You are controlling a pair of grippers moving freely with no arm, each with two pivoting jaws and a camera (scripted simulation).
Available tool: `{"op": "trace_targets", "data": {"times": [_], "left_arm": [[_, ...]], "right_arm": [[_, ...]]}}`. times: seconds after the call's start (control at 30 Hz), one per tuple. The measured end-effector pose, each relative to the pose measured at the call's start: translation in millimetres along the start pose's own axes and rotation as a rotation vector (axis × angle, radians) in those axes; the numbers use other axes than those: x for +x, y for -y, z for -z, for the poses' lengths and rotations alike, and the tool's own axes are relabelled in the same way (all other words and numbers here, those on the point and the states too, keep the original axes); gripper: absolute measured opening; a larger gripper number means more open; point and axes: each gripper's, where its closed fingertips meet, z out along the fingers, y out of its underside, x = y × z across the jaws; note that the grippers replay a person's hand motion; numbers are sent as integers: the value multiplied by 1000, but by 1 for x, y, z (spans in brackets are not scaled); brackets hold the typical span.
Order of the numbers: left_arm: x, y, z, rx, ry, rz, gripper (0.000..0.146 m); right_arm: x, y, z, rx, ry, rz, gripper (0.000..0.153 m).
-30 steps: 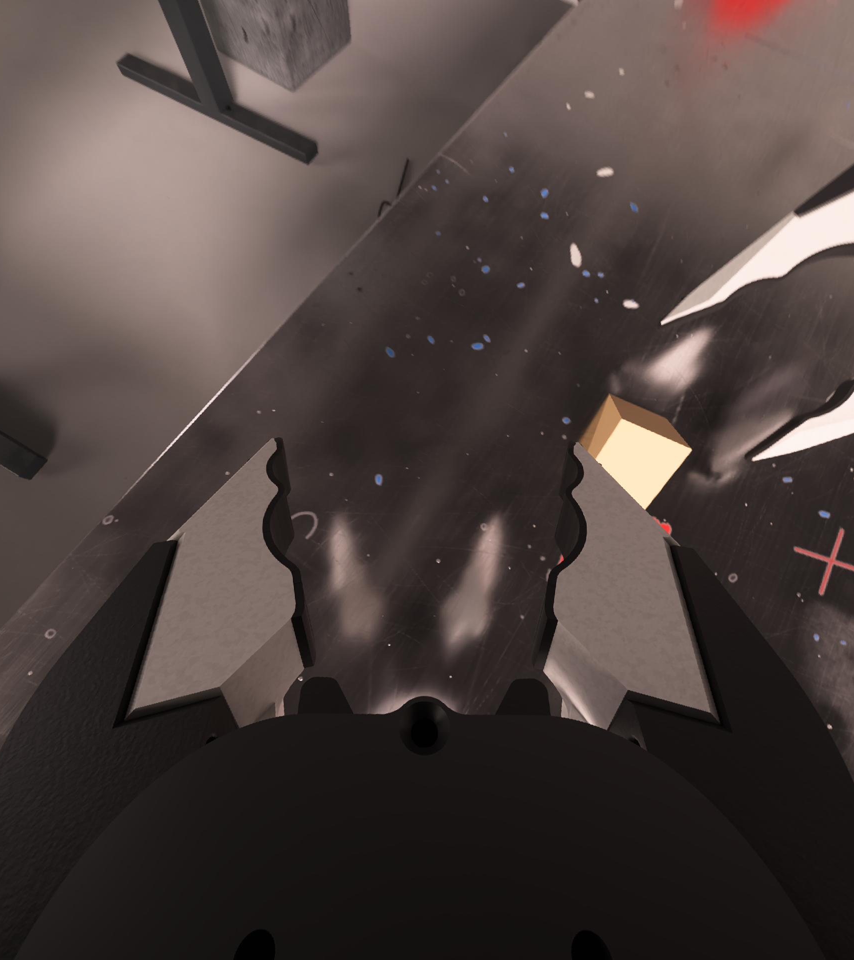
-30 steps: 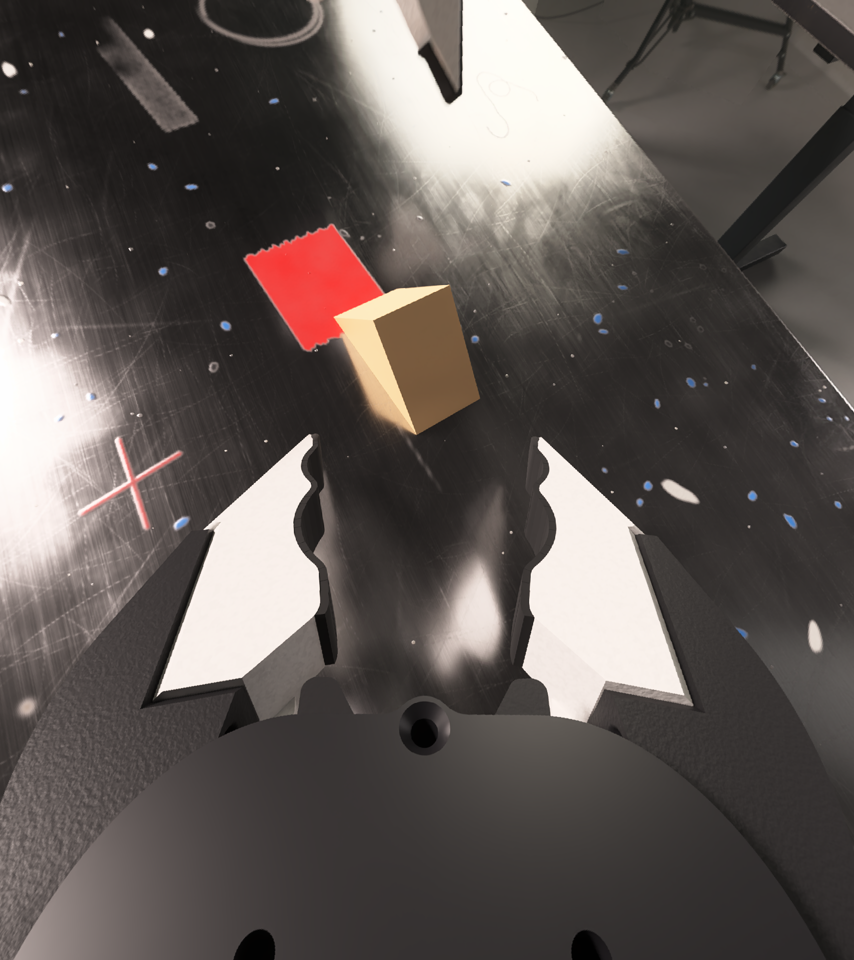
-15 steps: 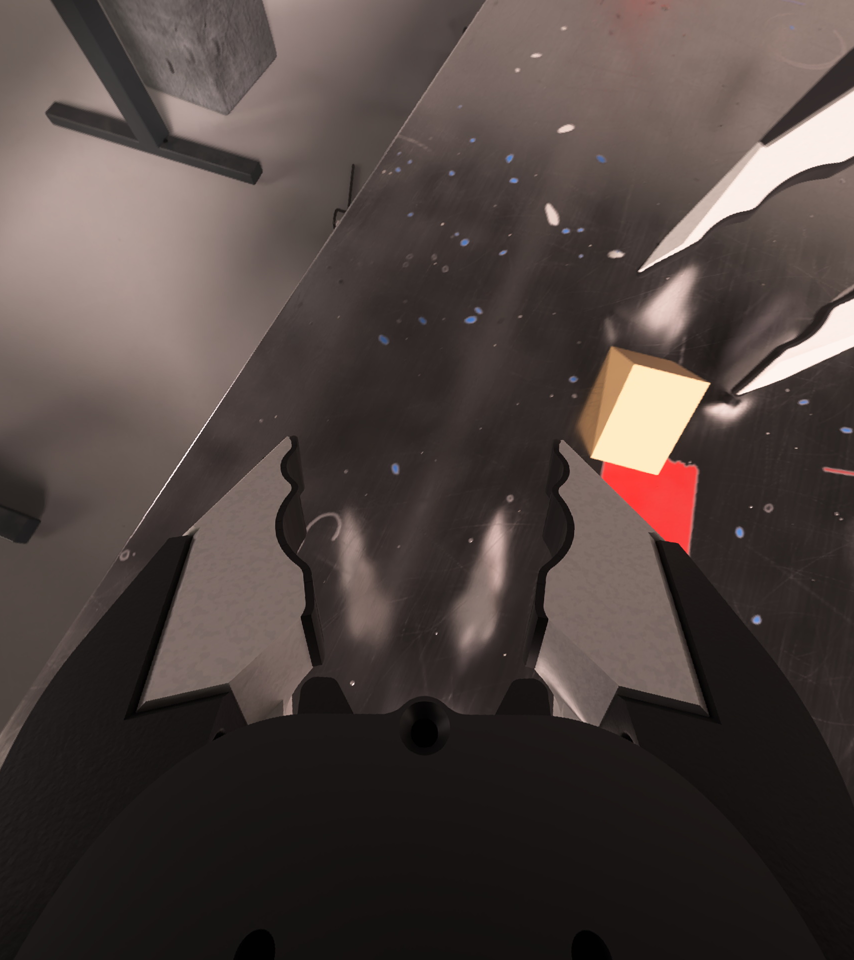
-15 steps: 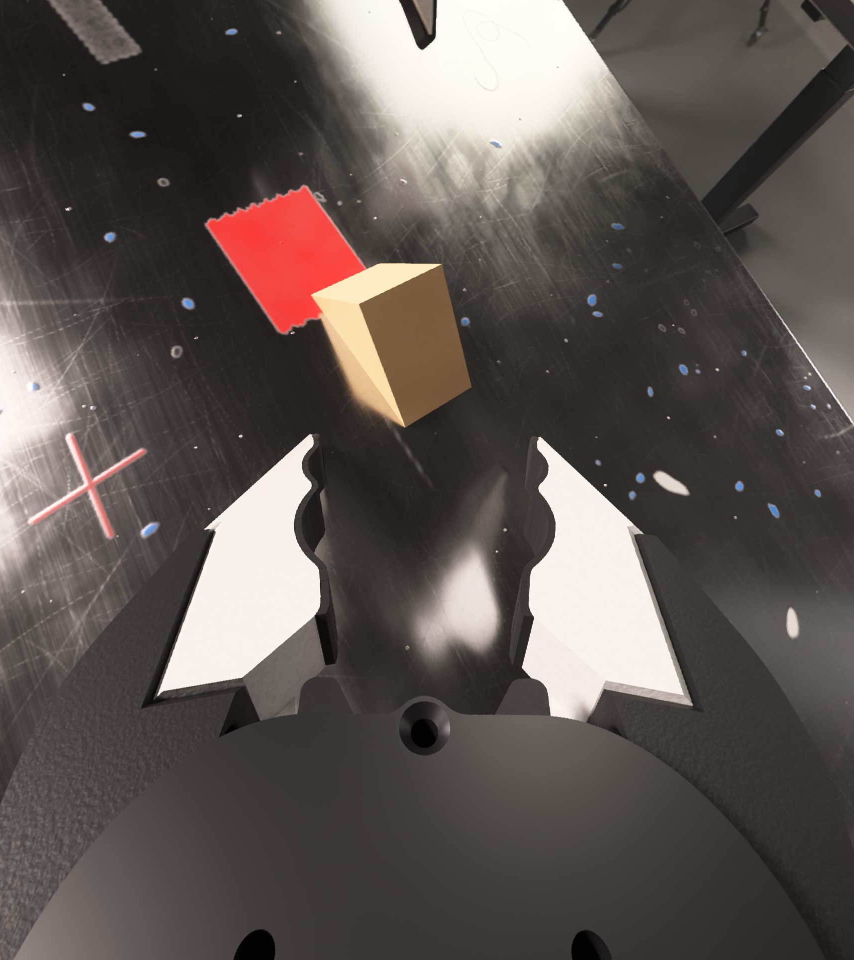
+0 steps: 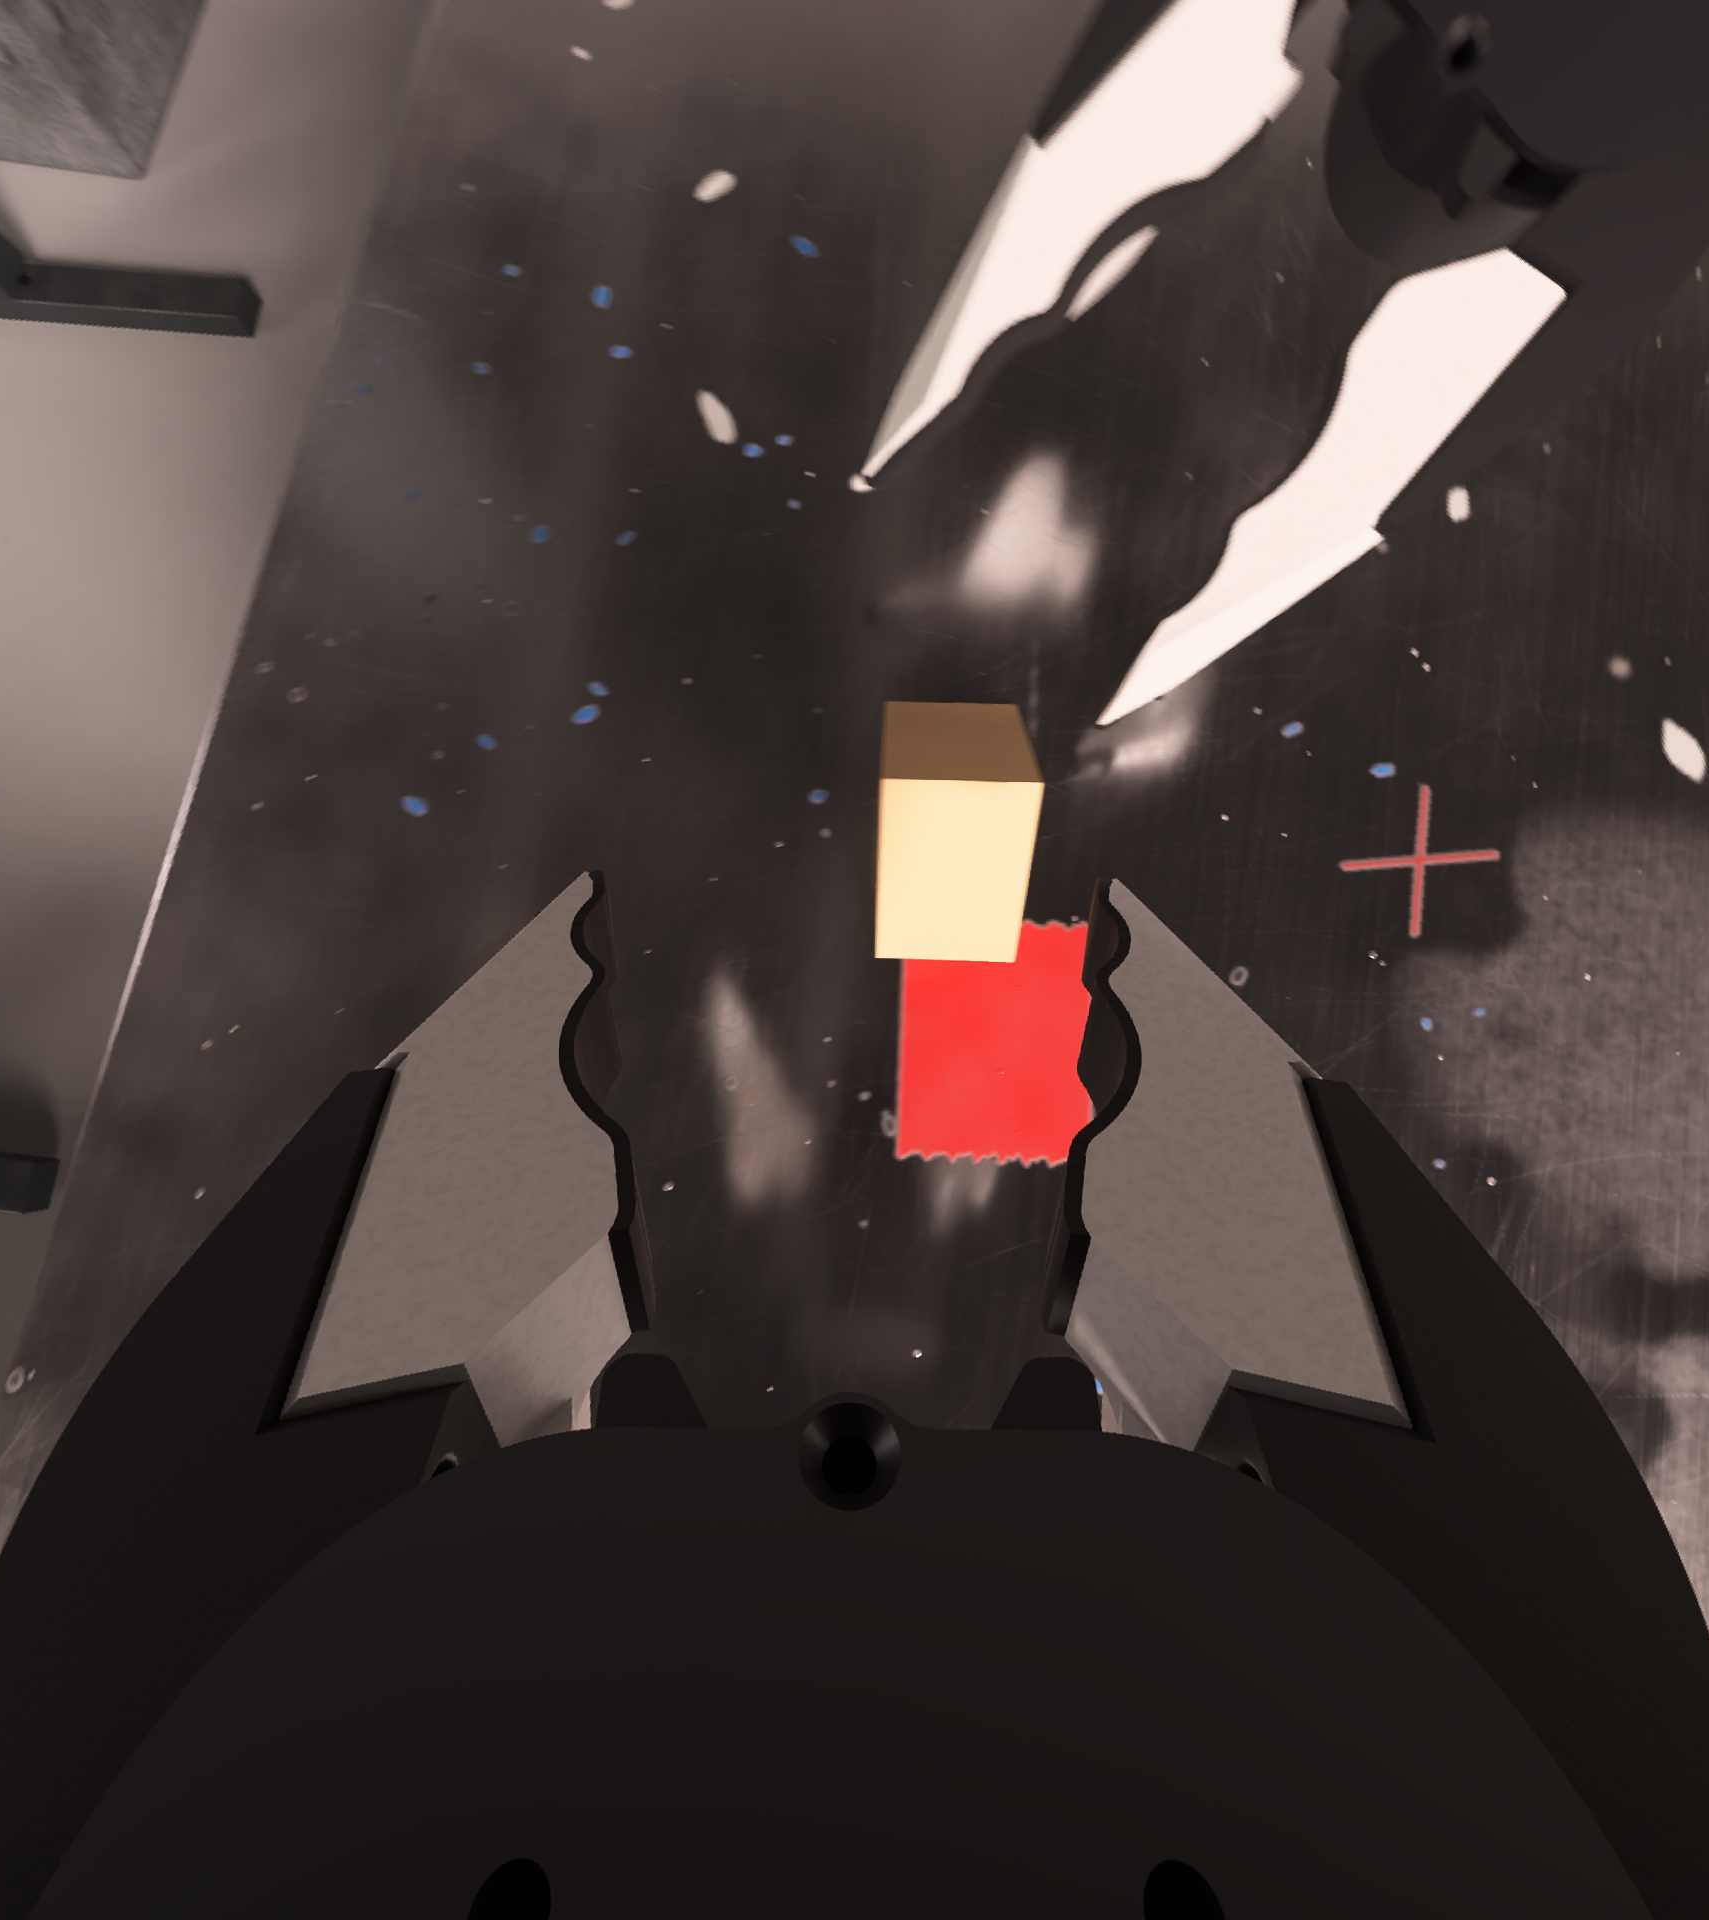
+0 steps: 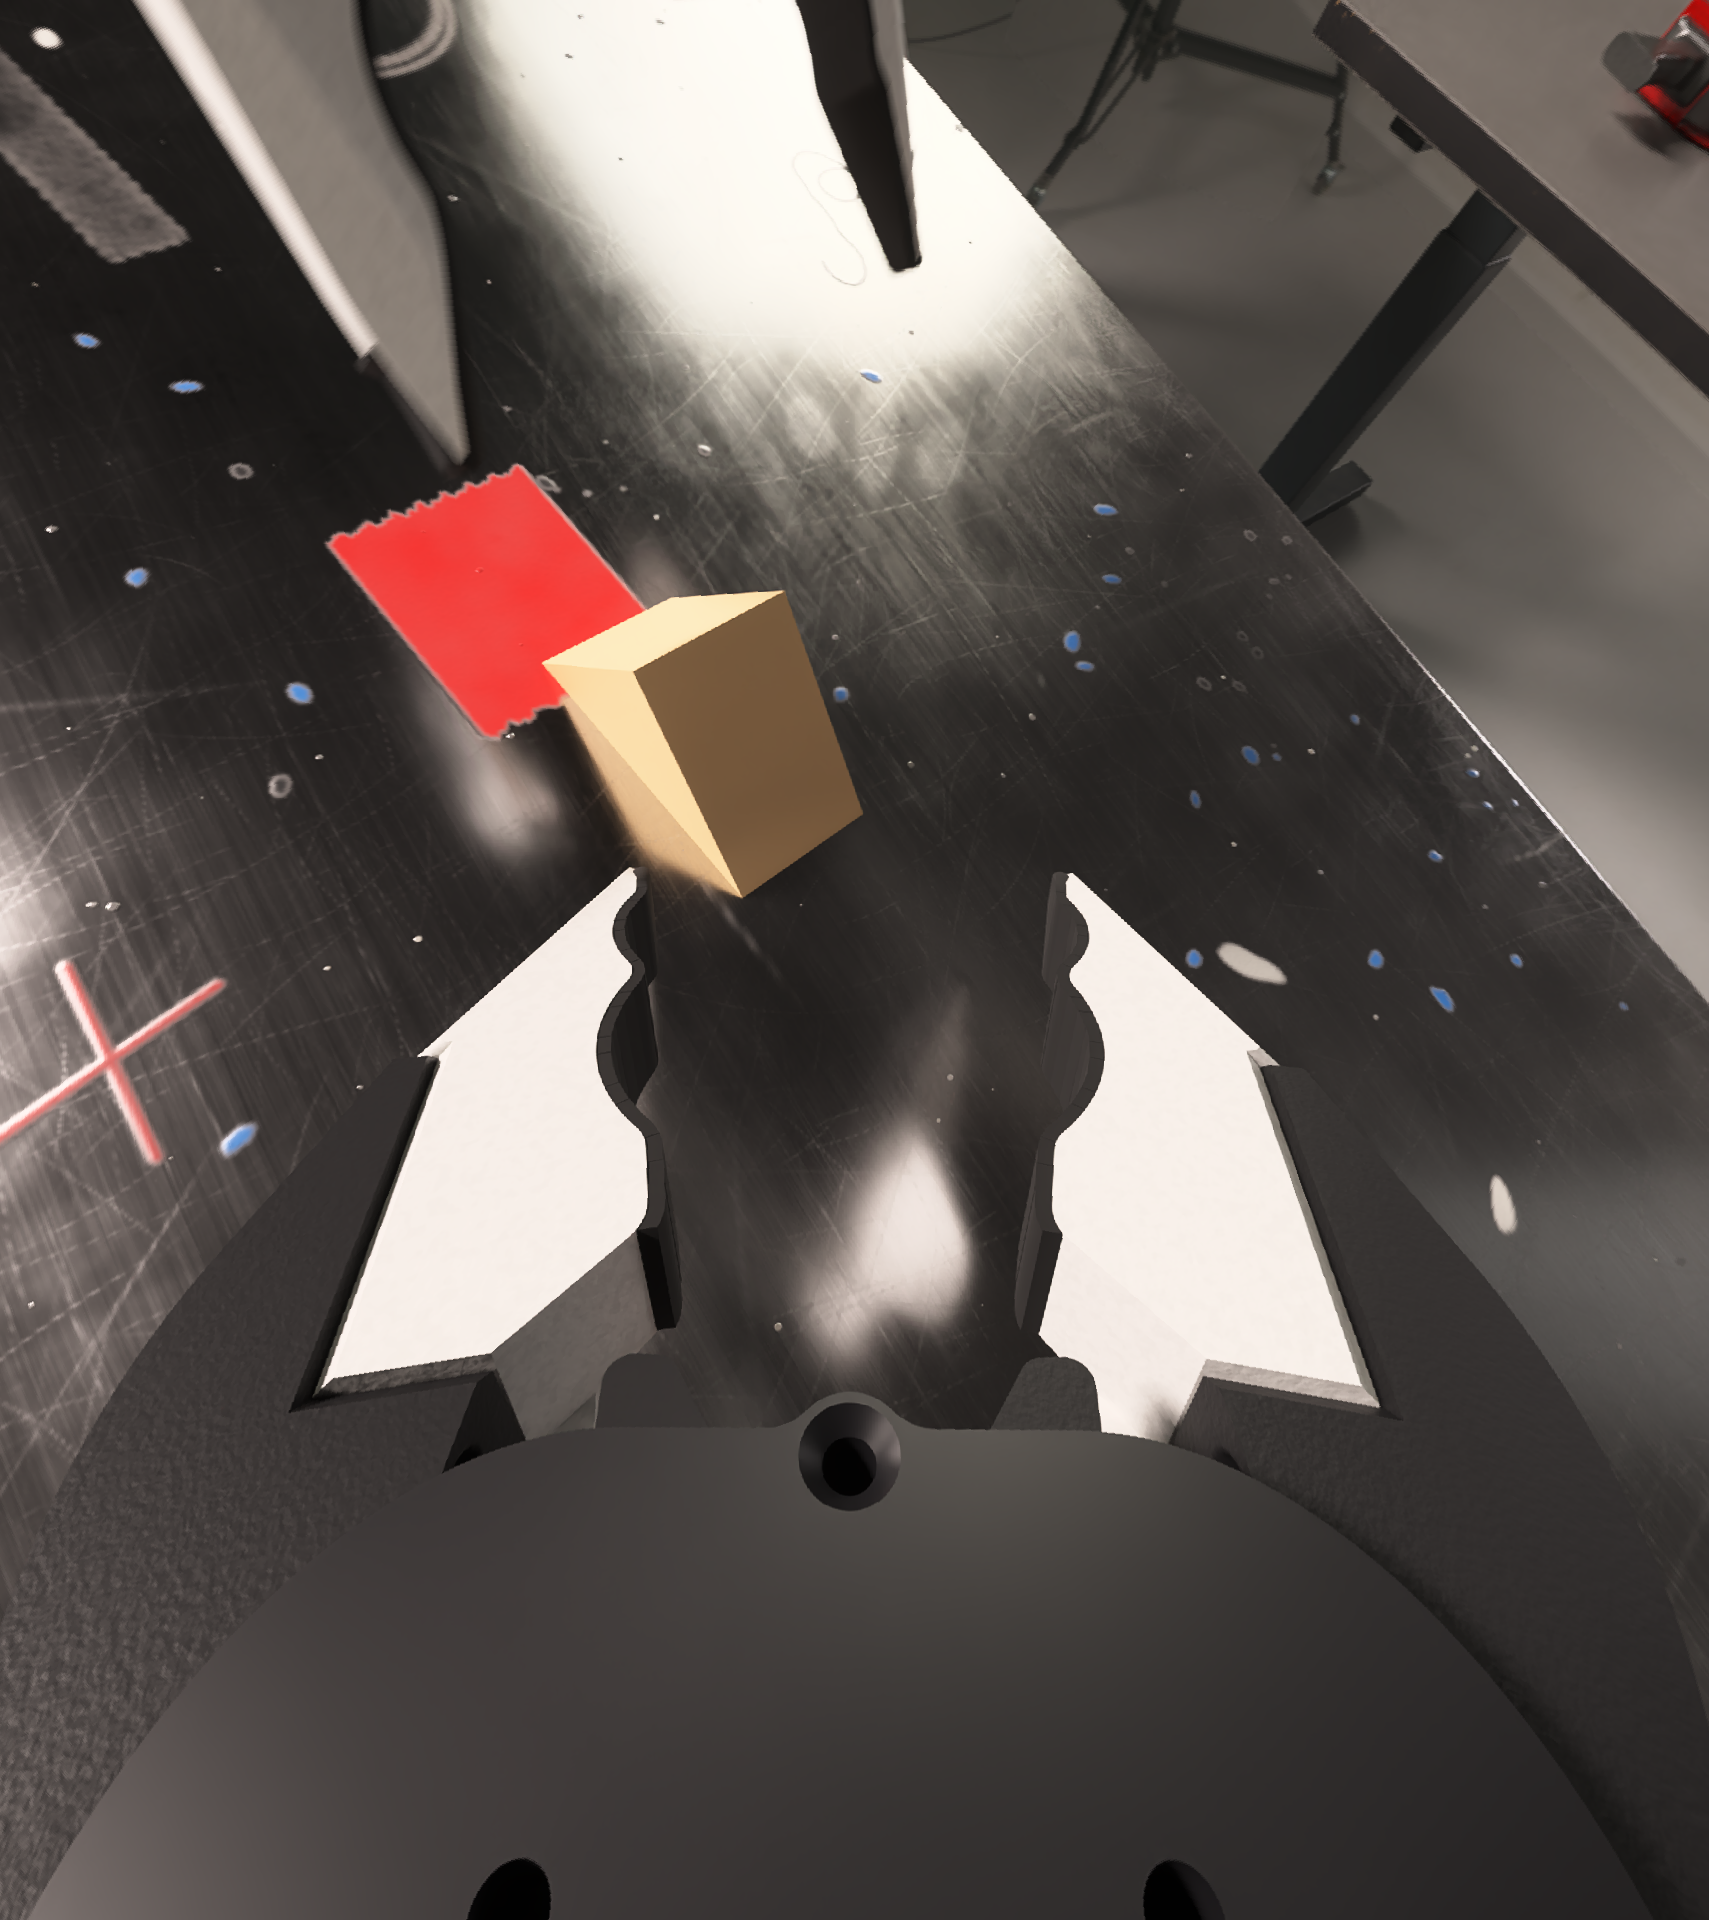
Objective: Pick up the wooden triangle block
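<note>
The wooden triangle block (image 5: 954, 842) is a pale wedge lying on the dark scratched table (image 5: 725, 582). In the right wrist view the block (image 6: 715, 738) lies just beyond my fingertips, a little left of centre. My left gripper (image 5: 848, 883) is open and empty, with the block just ahead between the fingertip lines, nearer the right finger. My right gripper (image 6: 850, 883) is open and empty. The right gripper also shows in the left wrist view (image 5: 1120, 603), beyond the block. The left gripper's fingers (image 6: 414, 312) show at the top of the right wrist view.
A red tape patch (image 5: 995, 1049) lies on the table next to the block; it also shows in the right wrist view (image 6: 476, 603). A red cross mark (image 5: 1418, 858) is nearby. The table edge (image 6: 1452, 707) runs close on the right. Another table (image 6: 1608, 208) stands beyond.
My left gripper has swung right, so the block now lies ahead between its fingertips. The right gripper has moved closer to the block. Both stay open.
</note>
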Motion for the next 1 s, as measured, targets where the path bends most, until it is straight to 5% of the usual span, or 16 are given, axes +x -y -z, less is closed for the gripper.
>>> {"op": "trace_targets", "data": {"times": [0.2,1.0], "left_arm": [[24,-2,-24,-85,-24,-65,90],[23,-10,-52,-199,33,-52,40]], "right_arm": [[6,-1,-1,-12,-65,9,74],[20,-2,-4,-44,-216,25,69]]}}
